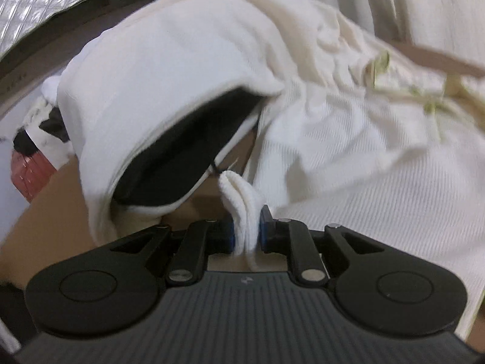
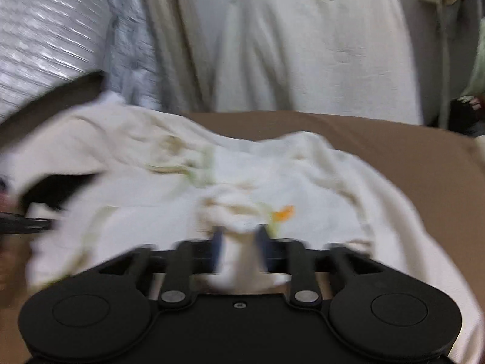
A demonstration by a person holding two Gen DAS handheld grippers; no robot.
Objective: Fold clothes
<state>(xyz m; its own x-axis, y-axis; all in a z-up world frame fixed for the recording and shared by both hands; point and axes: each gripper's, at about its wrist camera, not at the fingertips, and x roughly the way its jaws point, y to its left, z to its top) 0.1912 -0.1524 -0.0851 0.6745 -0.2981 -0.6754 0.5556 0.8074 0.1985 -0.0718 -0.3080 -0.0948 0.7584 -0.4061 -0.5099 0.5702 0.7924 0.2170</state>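
Left wrist: dark sleeve opening, right wrist: orange print

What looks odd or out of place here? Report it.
Both grippers, left and right, pinch bunched folds of the cream garment, which lies rumpled, not flat. Its print shows an orange-green mark; blur hides whether that is pattern or stain.
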